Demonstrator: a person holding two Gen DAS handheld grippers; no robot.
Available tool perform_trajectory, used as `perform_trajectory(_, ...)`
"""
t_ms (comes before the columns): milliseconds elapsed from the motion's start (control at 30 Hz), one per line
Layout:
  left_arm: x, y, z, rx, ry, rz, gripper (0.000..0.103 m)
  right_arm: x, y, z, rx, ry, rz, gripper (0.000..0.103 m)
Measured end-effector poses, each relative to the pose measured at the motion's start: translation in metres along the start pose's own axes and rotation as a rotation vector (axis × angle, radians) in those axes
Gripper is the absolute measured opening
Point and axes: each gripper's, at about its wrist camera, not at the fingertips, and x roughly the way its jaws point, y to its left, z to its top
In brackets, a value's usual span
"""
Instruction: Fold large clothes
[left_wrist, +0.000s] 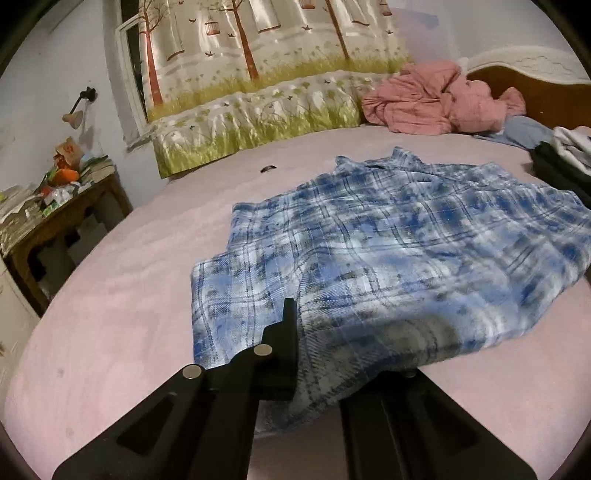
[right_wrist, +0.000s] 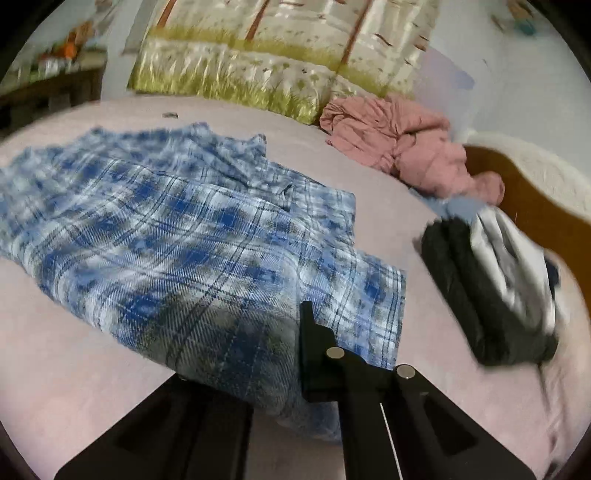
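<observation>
- Left wrist view: left gripper (left_wrist: 295, 325) clamped on the near hem of the blue plaid shirt (left_wrist: 388, 236), which lies spread on the pink bed sheet (left_wrist: 110, 295).
- Right wrist view: right gripper (right_wrist: 301, 325) clamped on the shirt's (right_wrist: 177, 236) near hem; folded dark clothes (right_wrist: 480, 295) lie beside it.

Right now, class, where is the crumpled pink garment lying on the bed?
The pink garment lies at the bed's far right, against the wooden headboard and beside the tree-print cushion, beyond the blue plaid shirt.
</observation>
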Motion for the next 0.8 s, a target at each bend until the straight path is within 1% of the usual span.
perform_trajectory(100,-0.042,-0.002,-0.023,-0.016,0.025,-0.042,0.002,-0.045,-0.006,-0.027,0.002,0.023,0.035,0.004)
perform_trajectory(167,-0.075,-0.005,-0.038,-0.032,0.014,-0.047,0.002,-0.078,-0.006,-0.047,0.007,0.007,0.049,0.004)
perform_trajectory(233,-0.108,-0.006,-0.054,-0.059,0.009,-0.069,0.002,-0.106,-0.008,-0.069,0.02,0.006,0.069,0.004)
perform_trajectory(333,-0.138,-0.011,-0.07,-0.055,0.025,-0.085,0.004,-0.136,-0.023,-0.098,0.09,0.009,0.102,0.004)
perform_trajectory(433,-0.153,-0.015,-0.08,-0.034,0.019,-0.051,0.016,-0.148,-0.028,-0.116,0.104,0.023,0.106,0.004)
perform_trajectory(500,-0.155,-0.013,-0.085,-0.023,-0.009,0.0,0.046,-0.149,-0.03,-0.125,0.097,0.032,0.101,0.004)
perform_trajectory(533,-0.152,-0.011,-0.088,-0.021,-0.018,0.03,0.05,-0.148,-0.031,-0.127,0.099,0.032,0.099,0.004)
perform_trajectory(567,-0.147,-0.006,-0.092,-0.035,-0.015,0.055,0.052,-0.147,-0.033,-0.131,0.108,0.034,0.102,0.006)
perform_trajectory(633,-0.139,0.004,-0.097,-0.084,-0.004,0.046,0.052,-0.145,-0.037,-0.138,0.131,0.045,0.109,0.006)
perform_trajectory(667,-0.136,0.009,-0.1,-0.115,-0.003,0.031,0.047,-0.144,-0.041,-0.141,0.148,0.047,0.105,0.007)
perform_trajectory(700,-0.135,0.012,-0.102,-0.134,-0.006,0.023,0.037,-0.146,-0.045,-0.145,0.167,0.043,0.104,0.008)
perform_trajectory(733,-0.135,0.014,-0.103,-0.144,-0.014,0.017,0.033,-0.152,-0.049,-0.15,0.182,0.035,0.105,0.009)
perform_trajectory(800,-0.139,0.016,-0.1,-0.143,-0.041,0.01,0.032,-0.161,-0.058,-0.152,0.206,0.003,0.094,0.012)
